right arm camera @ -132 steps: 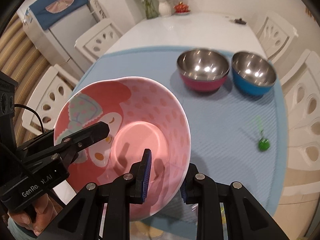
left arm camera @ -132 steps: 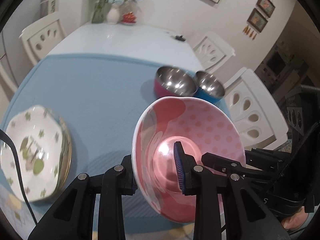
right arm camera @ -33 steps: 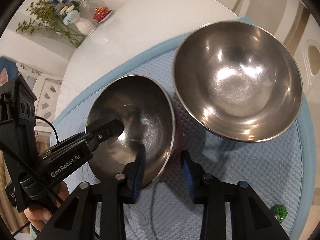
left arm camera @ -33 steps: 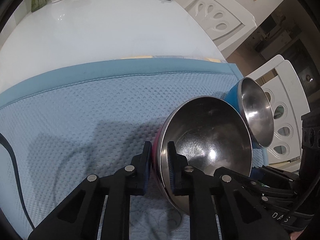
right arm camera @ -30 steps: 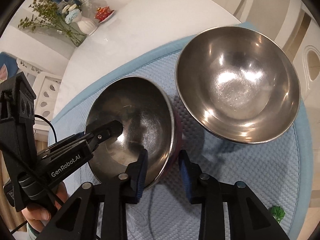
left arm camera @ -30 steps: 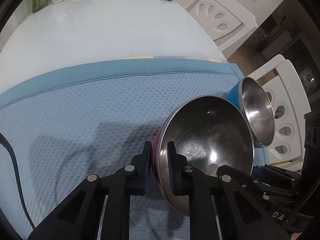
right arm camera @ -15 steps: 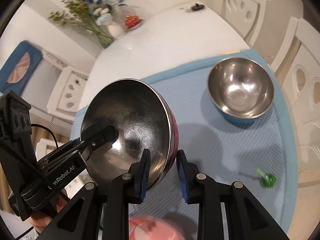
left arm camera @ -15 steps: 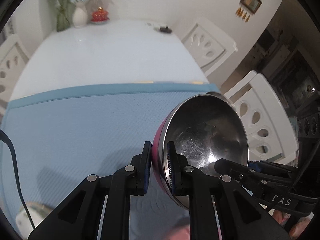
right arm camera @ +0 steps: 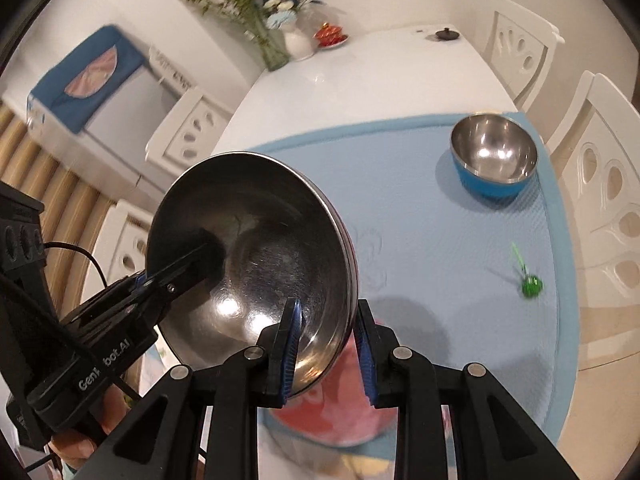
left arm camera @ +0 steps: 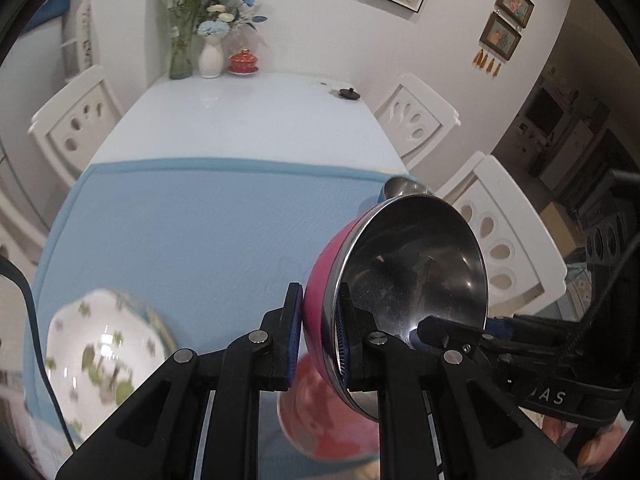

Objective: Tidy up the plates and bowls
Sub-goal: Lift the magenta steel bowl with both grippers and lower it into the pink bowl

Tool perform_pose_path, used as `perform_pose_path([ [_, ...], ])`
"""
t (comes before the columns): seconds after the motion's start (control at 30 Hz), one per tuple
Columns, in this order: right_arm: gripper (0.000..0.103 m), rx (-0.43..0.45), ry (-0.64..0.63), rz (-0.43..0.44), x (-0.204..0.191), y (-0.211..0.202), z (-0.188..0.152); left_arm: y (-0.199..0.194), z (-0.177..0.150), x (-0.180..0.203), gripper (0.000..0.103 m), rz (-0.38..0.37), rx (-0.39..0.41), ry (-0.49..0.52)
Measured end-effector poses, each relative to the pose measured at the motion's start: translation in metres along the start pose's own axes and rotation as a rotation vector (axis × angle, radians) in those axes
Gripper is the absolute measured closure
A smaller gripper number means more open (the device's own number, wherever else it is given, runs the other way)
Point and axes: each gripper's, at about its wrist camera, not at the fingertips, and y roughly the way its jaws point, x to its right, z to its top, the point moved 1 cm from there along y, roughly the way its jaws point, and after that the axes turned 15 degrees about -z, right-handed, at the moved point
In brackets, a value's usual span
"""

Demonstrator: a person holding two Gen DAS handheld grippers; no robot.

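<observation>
A steel bowl with a magenta outside [left arm camera: 416,280] [right arm camera: 256,248] hangs tilted in the air above the blue mat. My left gripper [left arm camera: 318,332] is shut on one side of its rim, my right gripper [right arm camera: 328,344] is shut on the opposite side. Under the lifted bowl lies the pink bowl [left arm camera: 320,420] [right arm camera: 340,408], partly hidden and blurred. A blue steel bowl [right arm camera: 494,160] stands on the mat at the far right; only its rim [left arm camera: 404,186] peeks out in the left wrist view. A white plate with green leaves [left arm camera: 100,352] sits at the near left.
The blue mat [left arm camera: 200,232] covers the near half of a white table [left arm camera: 248,120]. A small green trinket [right arm camera: 531,286] lies on the mat at the right. White chairs [left arm camera: 508,240] ring the table; vases with flowers [left arm camera: 210,56] stand at the far end.
Both grippers have lifted the magenta bowl off the mat and carried it back toward the near edge, away from the blue bowl. The pink bowl and leaf plate have come into view.
</observation>
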Motion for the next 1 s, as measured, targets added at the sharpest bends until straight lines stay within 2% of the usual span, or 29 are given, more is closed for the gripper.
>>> perform_pose_path([
  [0.27,0.077,-0.109,-0.035,-0.013,0.009,0.021,-0.04,0.007,-0.053,-0.004,0.091,0.02,-0.05,-0.086],
  [0.47,0.077,-0.167,-0.065,-0.043,0.015,0.039,-0.058,0.024,-0.079,0.003,0.091,0.07,-0.088,-0.076],
  [0.8,0.077,-0.219,-0.084,-0.082,0.024,0.061,-0.068,0.047,-0.095,0.004,0.091,0.107,-0.15,-0.056],
  [1.0,0.077,-0.21,-0.092,-0.093,0.021,0.063,-0.066,0.052,-0.097,0.0,0.088,0.131,-0.166,-0.057],
])
